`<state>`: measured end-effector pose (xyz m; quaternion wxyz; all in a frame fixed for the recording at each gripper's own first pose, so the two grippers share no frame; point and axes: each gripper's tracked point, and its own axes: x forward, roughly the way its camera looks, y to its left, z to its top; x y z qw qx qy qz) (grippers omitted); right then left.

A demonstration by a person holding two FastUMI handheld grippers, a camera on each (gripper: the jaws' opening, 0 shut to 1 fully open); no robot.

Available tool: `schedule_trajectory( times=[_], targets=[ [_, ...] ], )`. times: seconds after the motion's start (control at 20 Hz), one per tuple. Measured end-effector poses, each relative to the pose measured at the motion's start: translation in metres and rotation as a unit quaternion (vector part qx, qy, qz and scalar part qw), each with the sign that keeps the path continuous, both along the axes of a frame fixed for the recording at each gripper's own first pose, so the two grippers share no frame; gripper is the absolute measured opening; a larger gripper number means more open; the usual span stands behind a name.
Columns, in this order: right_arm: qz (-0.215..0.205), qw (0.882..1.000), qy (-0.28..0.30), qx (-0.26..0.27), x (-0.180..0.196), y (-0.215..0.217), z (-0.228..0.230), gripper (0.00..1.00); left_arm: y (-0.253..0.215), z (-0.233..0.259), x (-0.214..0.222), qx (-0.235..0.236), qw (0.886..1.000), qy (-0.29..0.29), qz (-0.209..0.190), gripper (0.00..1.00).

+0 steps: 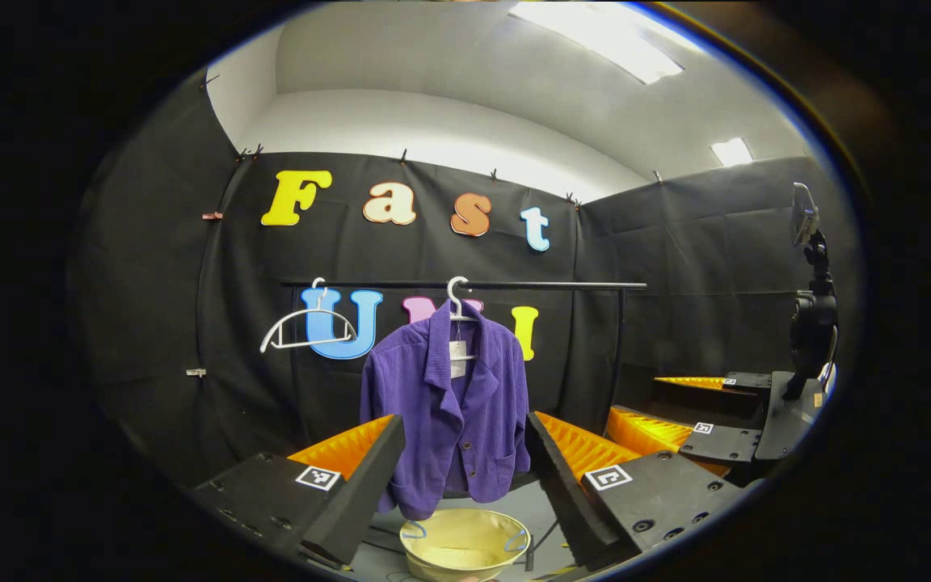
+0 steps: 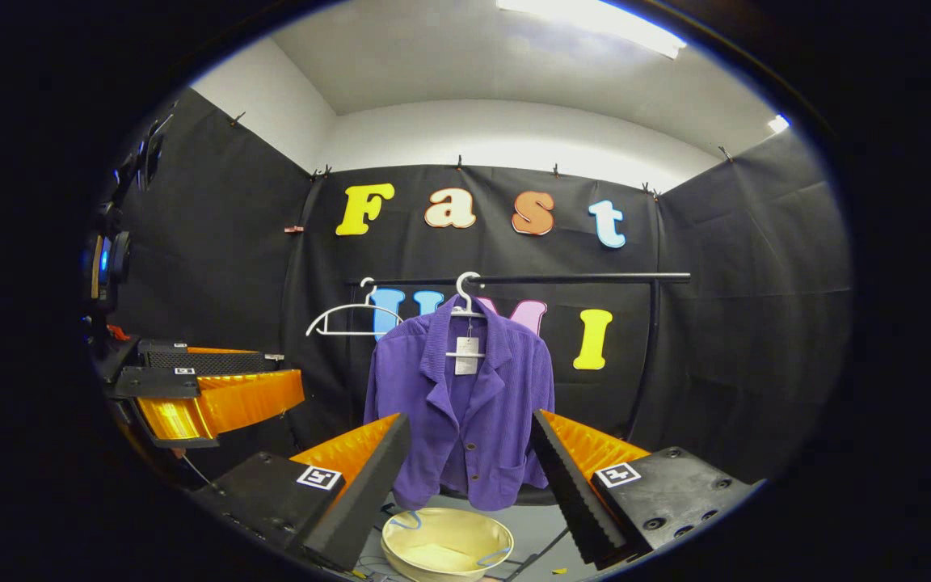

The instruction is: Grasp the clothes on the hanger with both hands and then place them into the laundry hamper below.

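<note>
A purple jacket hangs on a white hanger from a black rail. Below it on the floor stands a cream round hamper. My left gripper is open, its fingers framing the jacket's lower half from a distance. My right gripper is open too and equally short of the jacket. The right gripper also appears at the right of the left gripper view, and the left gripper at the left of the right gripper view.
An empty white hanger hangs on the rail left of the jacket. A camera on a stand rises at the right edge of the left gripper view. Cables lie on the grey floor near the hamper.
</note>
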<state>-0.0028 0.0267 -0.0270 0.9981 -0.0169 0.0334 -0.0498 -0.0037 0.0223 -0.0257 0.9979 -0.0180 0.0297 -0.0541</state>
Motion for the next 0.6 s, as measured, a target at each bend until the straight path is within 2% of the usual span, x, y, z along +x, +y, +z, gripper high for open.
schedule_trajectory(
  times=[0.3,0.6],
  targets=[
    [-0.001,1.000,0.001,0.002,0.039,-0.014,-0.011,0.98,0.007,-0.013,0.035,0.000,1.000,0.011,0.005,0.94],
    [0.021,1.000,-0.008,0.017,0.119,-0.042,-0.023,0.98,0.006,-0.020,0.107,-0.003,1.000,0.008,0.029,0.94]
  ],
)
